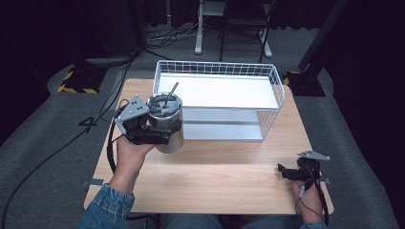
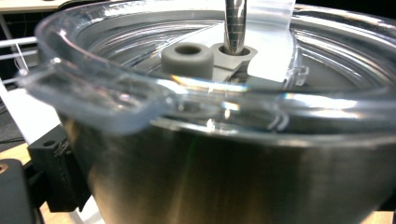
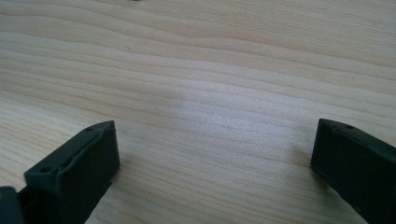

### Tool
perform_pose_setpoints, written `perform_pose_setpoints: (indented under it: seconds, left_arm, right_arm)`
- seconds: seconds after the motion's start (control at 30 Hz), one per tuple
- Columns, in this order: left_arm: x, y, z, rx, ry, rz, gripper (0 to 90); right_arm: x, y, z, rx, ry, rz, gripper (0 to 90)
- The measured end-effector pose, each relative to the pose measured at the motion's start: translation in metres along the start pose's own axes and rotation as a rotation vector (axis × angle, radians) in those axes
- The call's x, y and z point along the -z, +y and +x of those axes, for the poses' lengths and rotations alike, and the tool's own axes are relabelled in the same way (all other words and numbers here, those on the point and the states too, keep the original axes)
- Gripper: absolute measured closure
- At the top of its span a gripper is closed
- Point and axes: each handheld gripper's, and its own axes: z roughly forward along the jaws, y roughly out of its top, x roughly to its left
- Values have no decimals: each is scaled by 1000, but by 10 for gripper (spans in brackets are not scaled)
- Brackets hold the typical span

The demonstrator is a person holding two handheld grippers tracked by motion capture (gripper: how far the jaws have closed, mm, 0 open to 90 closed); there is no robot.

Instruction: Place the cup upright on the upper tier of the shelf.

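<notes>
While the steel tumbler (image 1: 166, 125) is clamped in the left tongs (image 1: 152, 130), it is held just before the wire basket (image 1: 274, 82).
Placement is judged still undone; the right tongs (image 1: 289, 171) are rested apart on the tabletop (image 1: 215, 181).

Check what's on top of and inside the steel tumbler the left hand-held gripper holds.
On the stainless steel tumbler sits a clear plastic lid with a grey rubber plug; a metal straw passes through it. The steel wall hides any contents. The left hand-held gripper clamps the tumbler.
</notes>
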Motion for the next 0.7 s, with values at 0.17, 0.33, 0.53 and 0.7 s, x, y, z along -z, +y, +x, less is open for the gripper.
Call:
perform_pose_setpoints:
  seconds: [0.17,0.33,0.53,0.7]
  left_arm:
    - [-2,21,1,-17,8,2,37]
    - [-8,38,0,-22,3,0,37]
    - [-14,55,0,-29,-11,-8,37]
    - [-21,71,0,-37,-16,-4,37]
  right_arm:
    - [0,0,0,0,0,0,12]
    - [-2,2,3,7,5,-3,12]
    - [-3,3,4,8,5,0,11]
    - [-3,3,4,9,4,-1,9]
